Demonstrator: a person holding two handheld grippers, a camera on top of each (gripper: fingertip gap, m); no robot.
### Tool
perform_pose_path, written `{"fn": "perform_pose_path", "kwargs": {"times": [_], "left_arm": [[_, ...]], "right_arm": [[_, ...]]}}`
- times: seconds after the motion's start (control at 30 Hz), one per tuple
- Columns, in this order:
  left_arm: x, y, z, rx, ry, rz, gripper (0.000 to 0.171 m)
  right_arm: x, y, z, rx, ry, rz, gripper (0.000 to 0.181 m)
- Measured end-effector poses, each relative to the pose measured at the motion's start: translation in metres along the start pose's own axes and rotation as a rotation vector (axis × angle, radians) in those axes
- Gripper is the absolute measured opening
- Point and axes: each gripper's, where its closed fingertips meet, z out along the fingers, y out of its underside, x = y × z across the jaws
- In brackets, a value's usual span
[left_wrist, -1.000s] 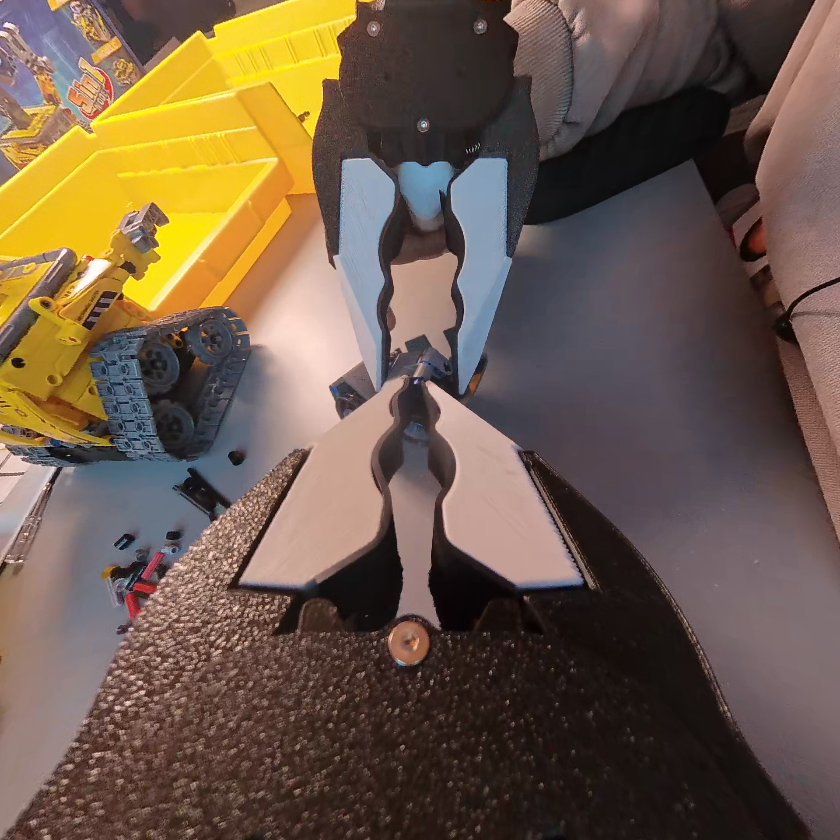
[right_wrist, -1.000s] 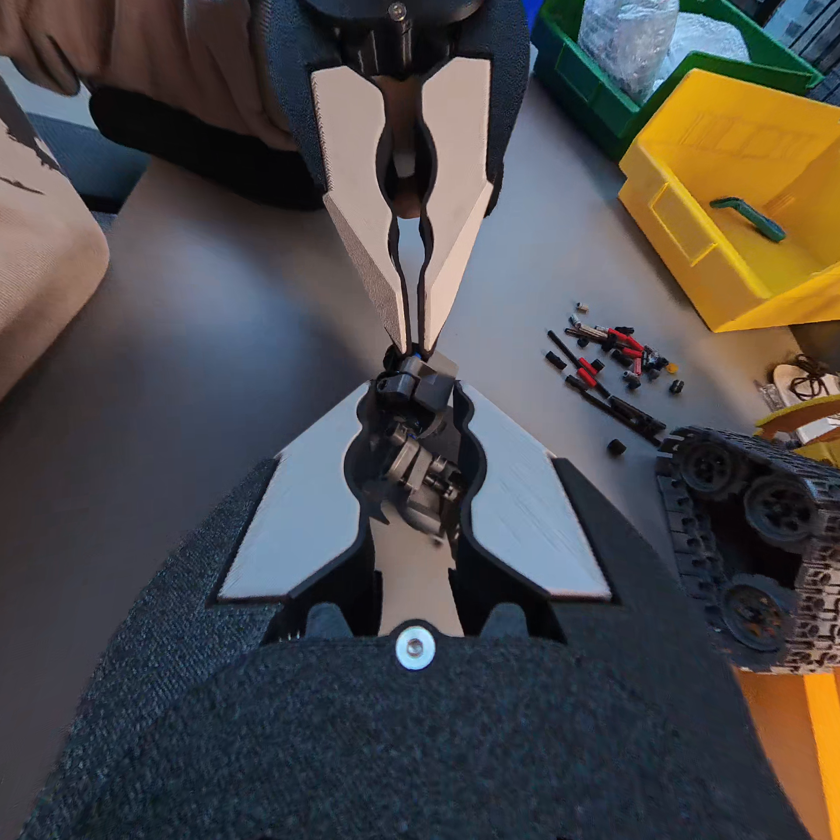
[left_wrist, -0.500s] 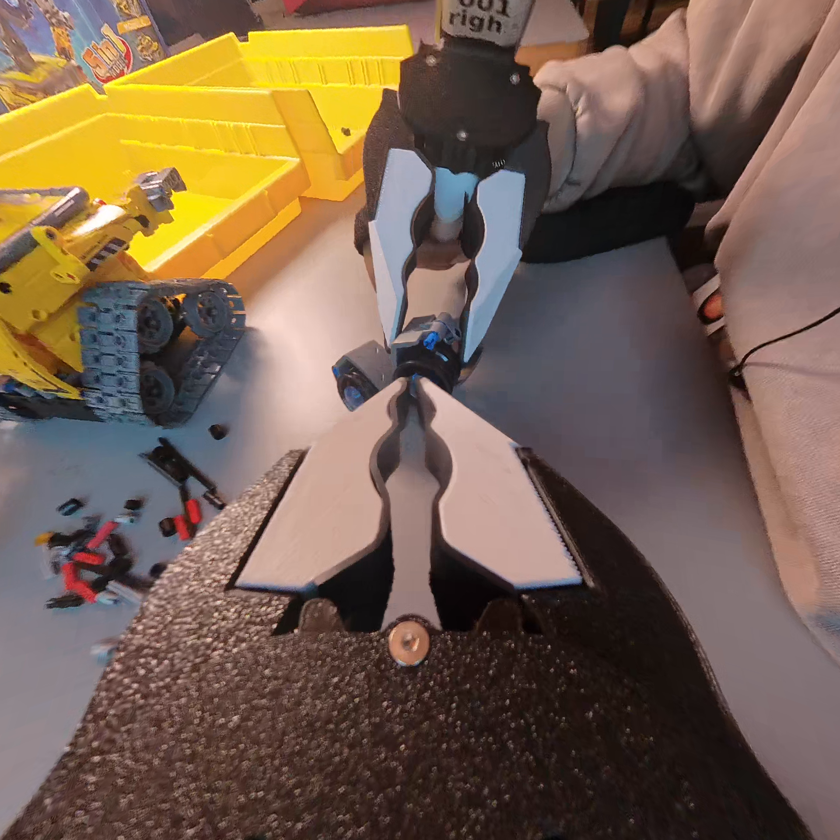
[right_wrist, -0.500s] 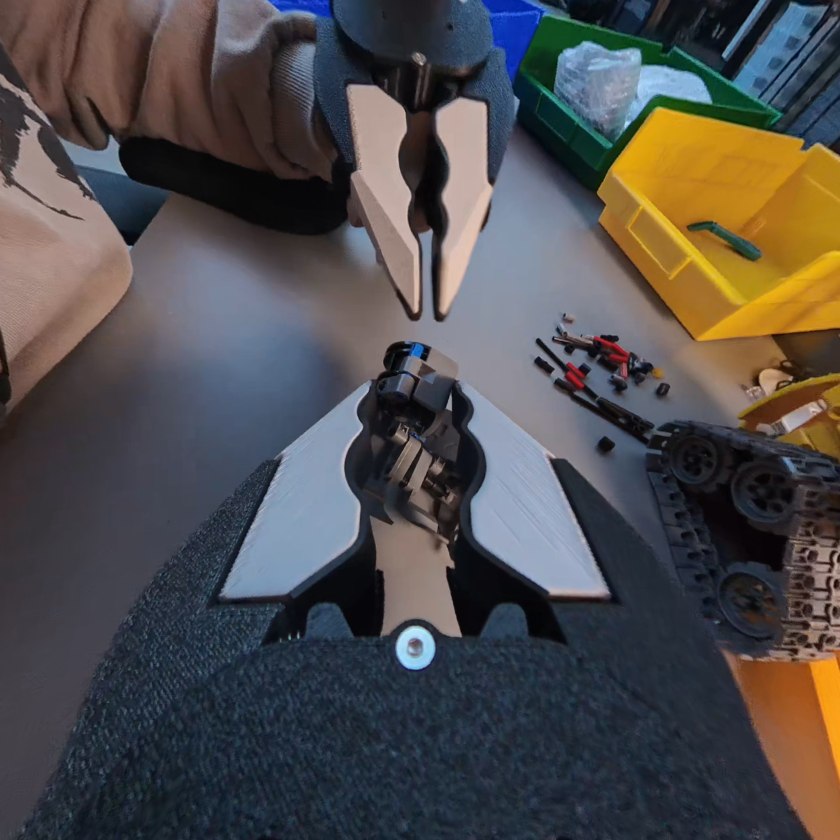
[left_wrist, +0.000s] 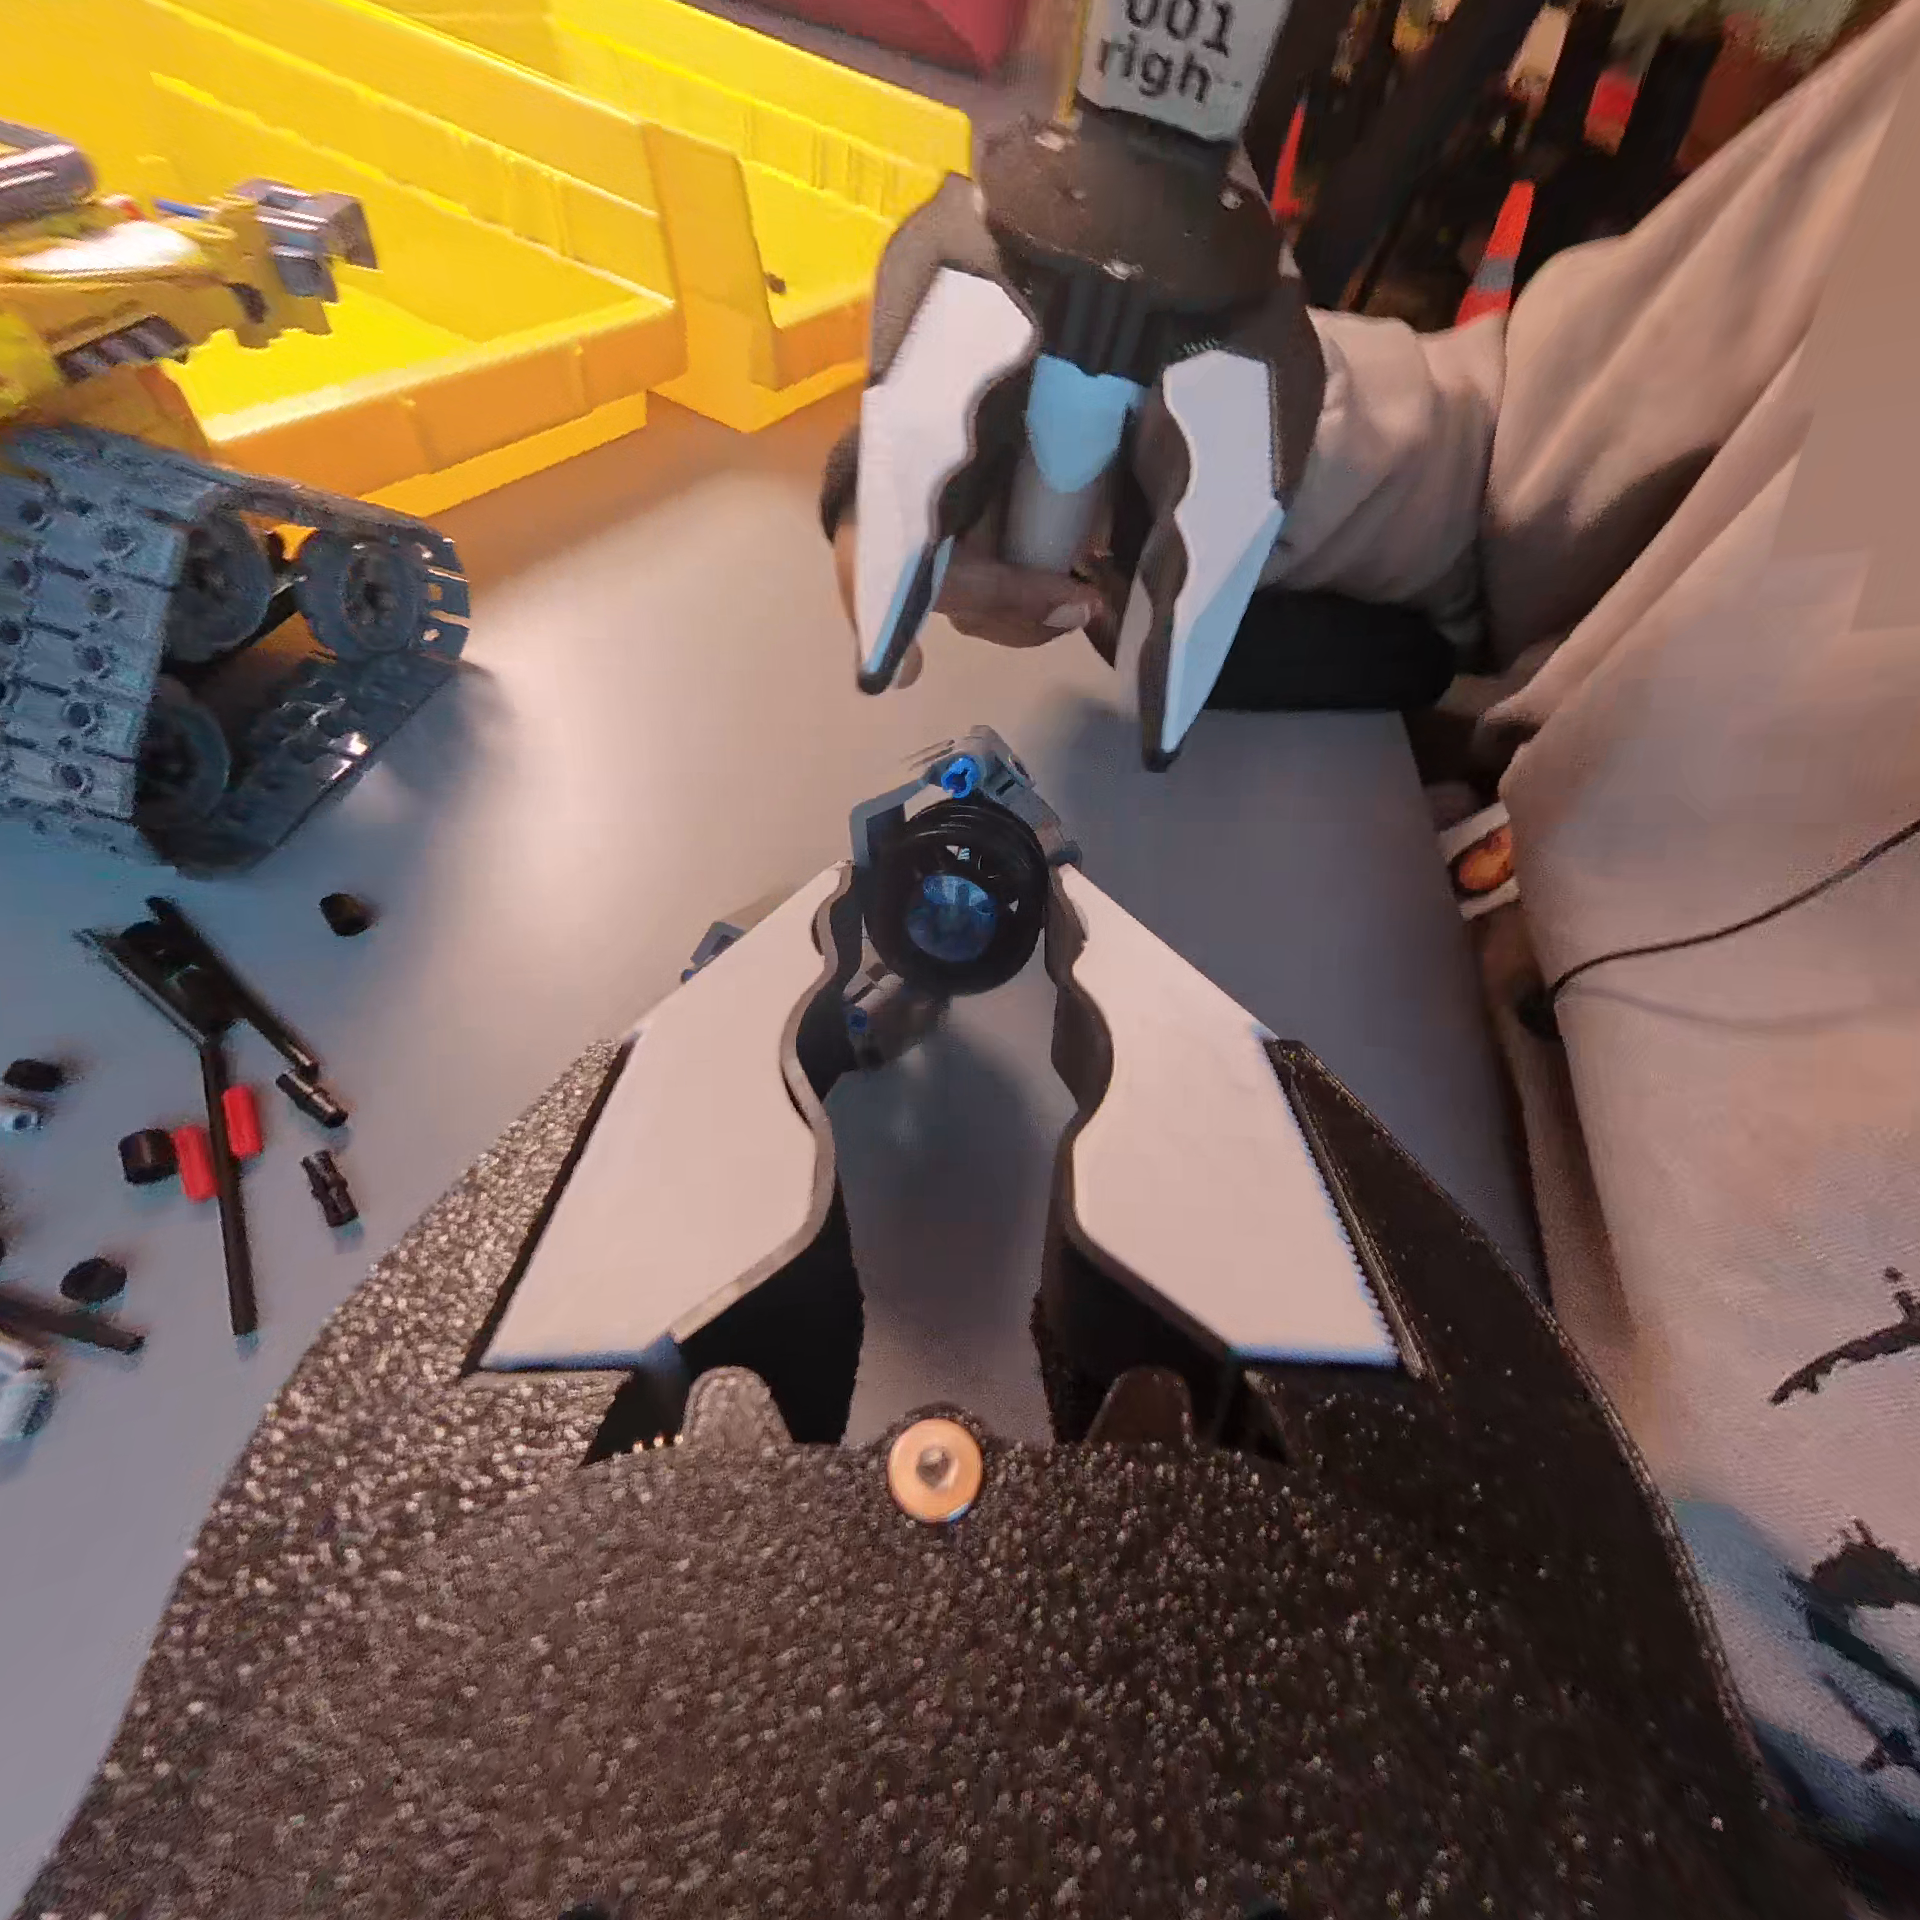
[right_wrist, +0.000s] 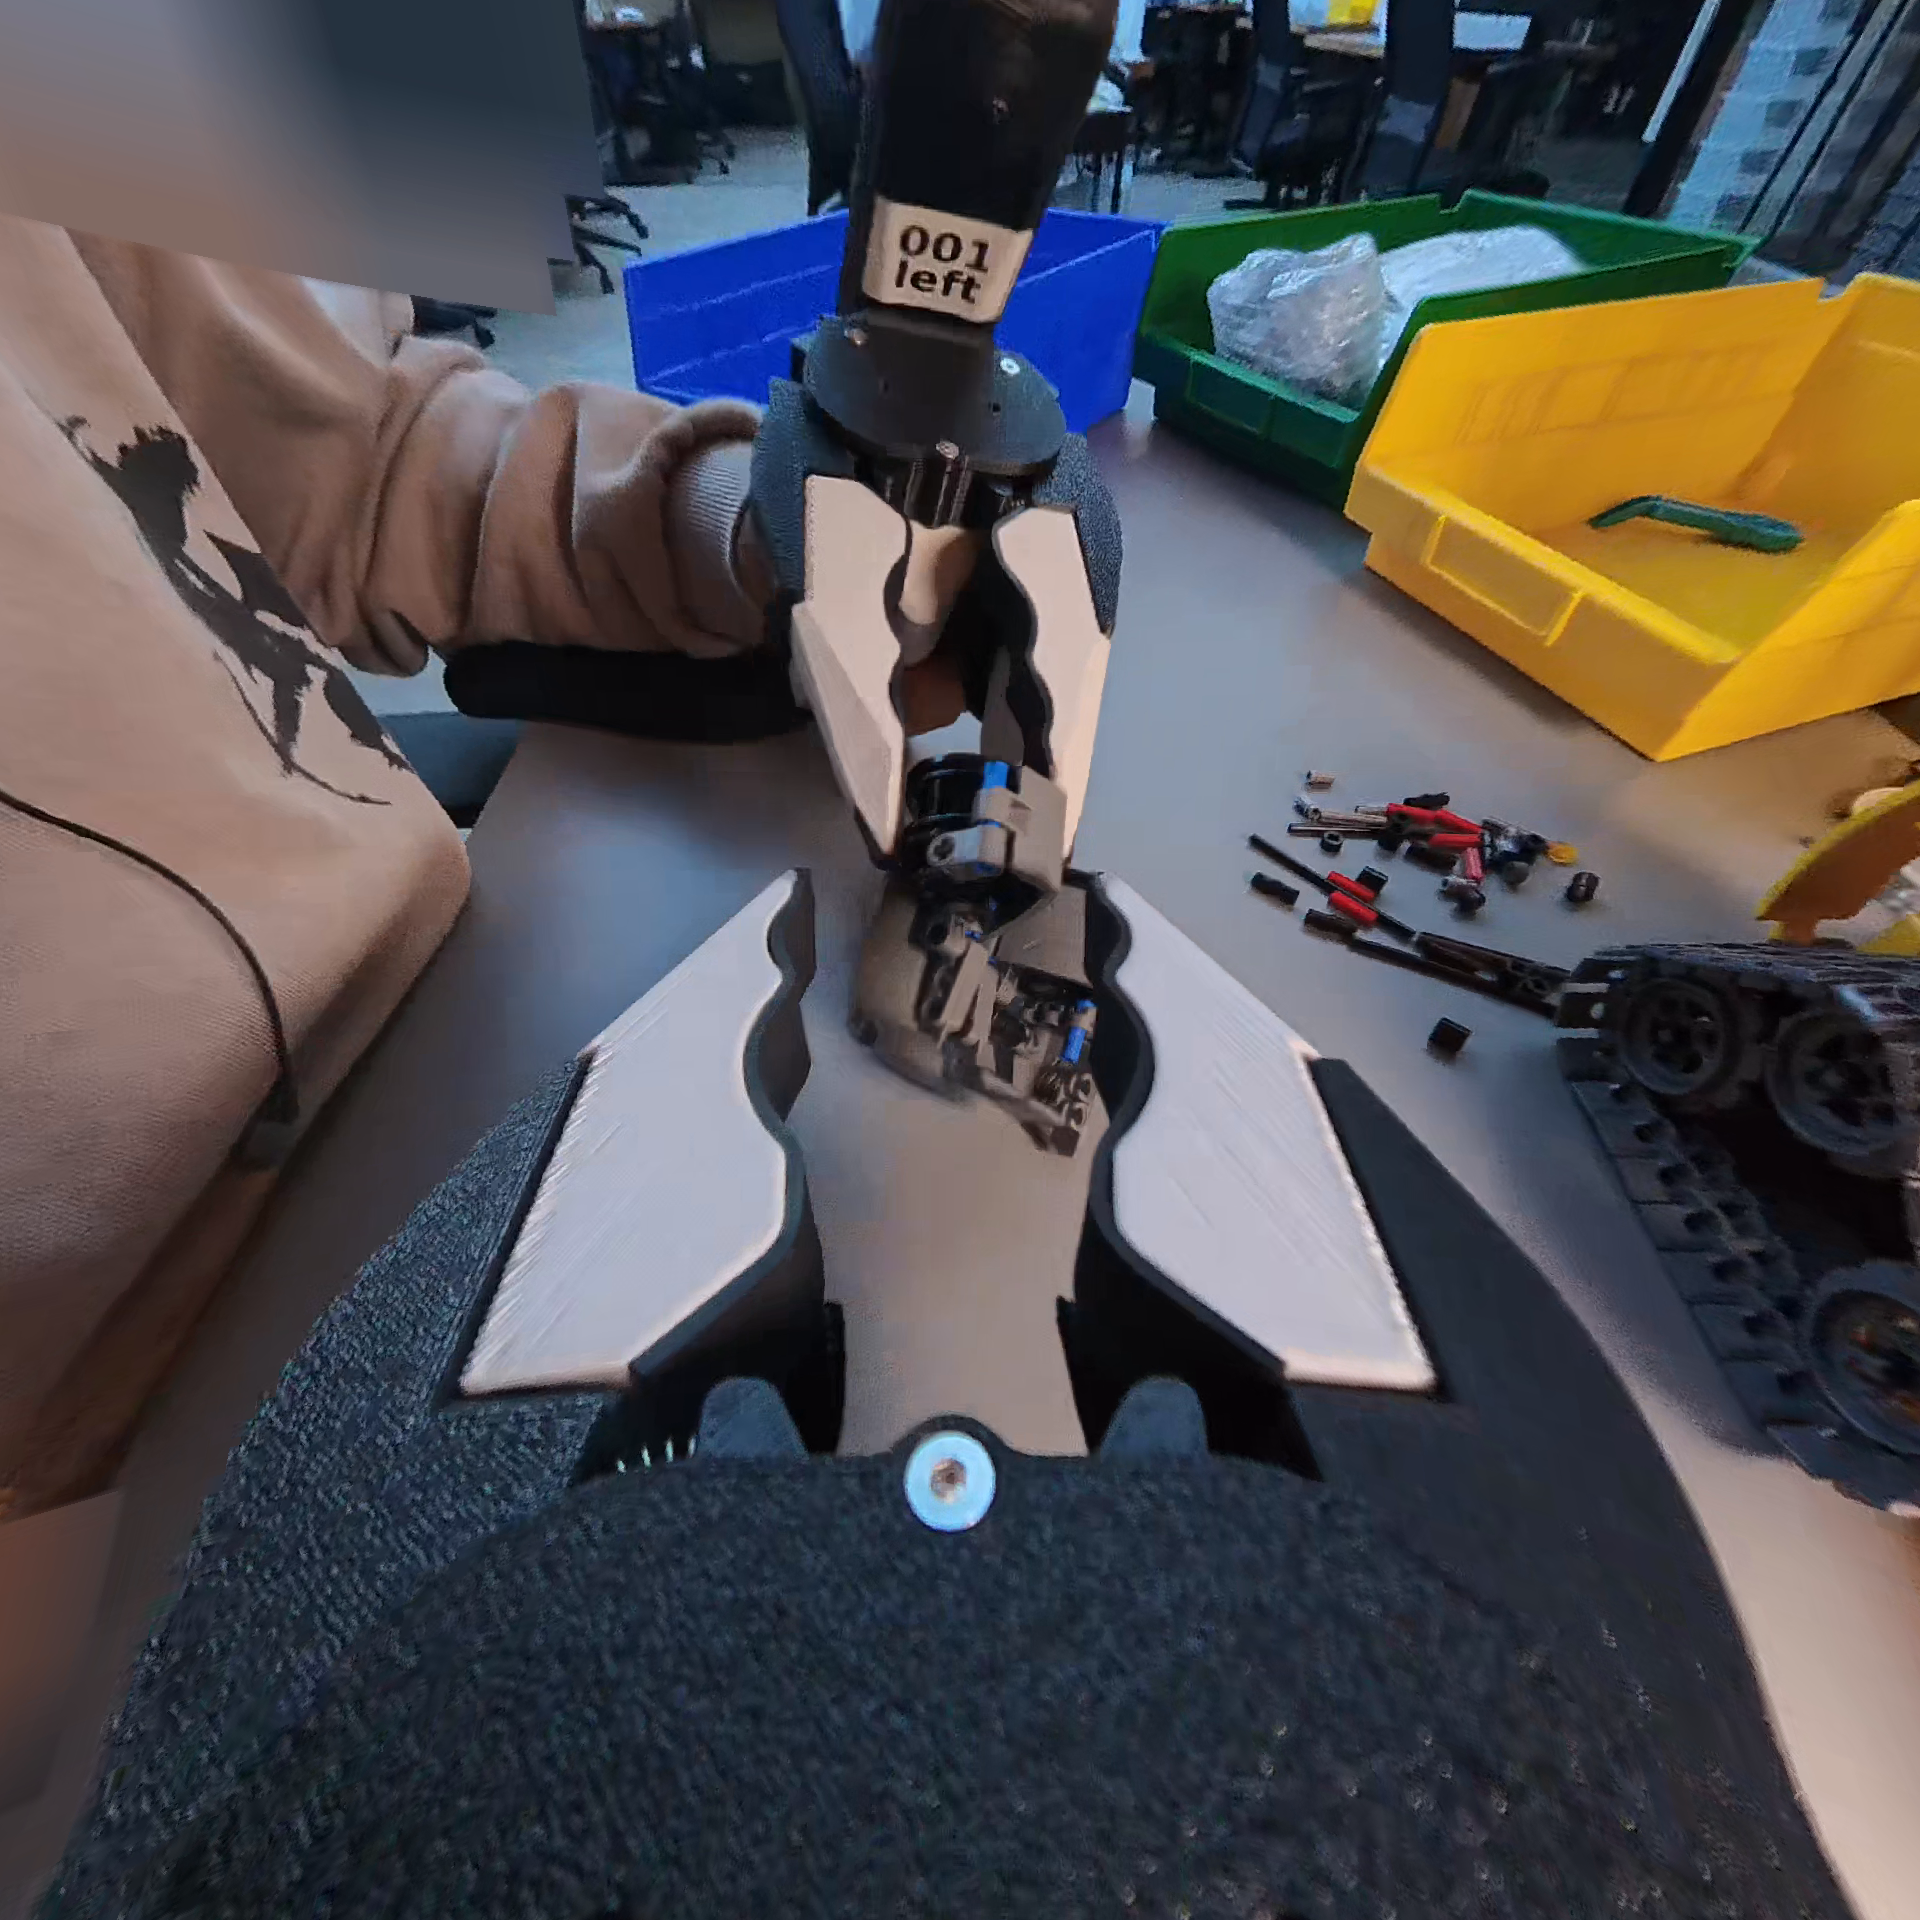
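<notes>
An office-like workroom: desks and rolling office chairs stand far back, while the grey counter carries yellow, green and blue parts bins and scattered toy-brick pieces.

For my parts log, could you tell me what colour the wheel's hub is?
Blue, inside a black wheel; the left wrist view shows it best.
</notes>
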Motion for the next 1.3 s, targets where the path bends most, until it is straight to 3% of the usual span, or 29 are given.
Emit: {"fn": "perform_pose_path", "kwargs": {"times": [0.17, 0.27, 0.6, 0.87, 1.0, 1.13, 1.3], "left_arm": [[-0.011, -0.024, -0.009, 0.169, 0.065, -0.259, 0.033], [-0.007, -0.031, -0.009, 0.228, 0.149, -0.361, 0.034], [0.002, -0.04, -0.017, 0.319, 0.335, -0.498, 0.033], [0.013, -0.035, -0.012, 0.259, 0.34, -0.418, 0.035], [0.023, -0.032, -0.009, 0.224, 0.259, -0.212, 0.056], [0.037, -0.031, -0.007, 0.208, 0.289, -0.127, 0.043], [0.045, -0.034, -0.007, 0.215, 0.336, -0.11, 0.04]], "right_arm": [[0.004, 0.012, 0.01, -0.118, 0.124, -0.095, 0.052], [0.011, 0.009, 0.016, -0.109, 0.212, -0.192, 0.025], [0.001, -0.004, 0.012, -0.06, 0.145, -0.158, 0.021], [-0.012, 0.001, 0.006, -0.039, -0.009, -0.091, 0.02], [-0.024, -0.005, 0.004, 0.001, -0.105, -0.039, 0.02], [-0.035, -0.005, 0.004, 0.016, -0.183, -0.012, 0.02], [-0.045, -0.007, 0.001, 0.031, -0.247, -0.018, 0.018]]}}
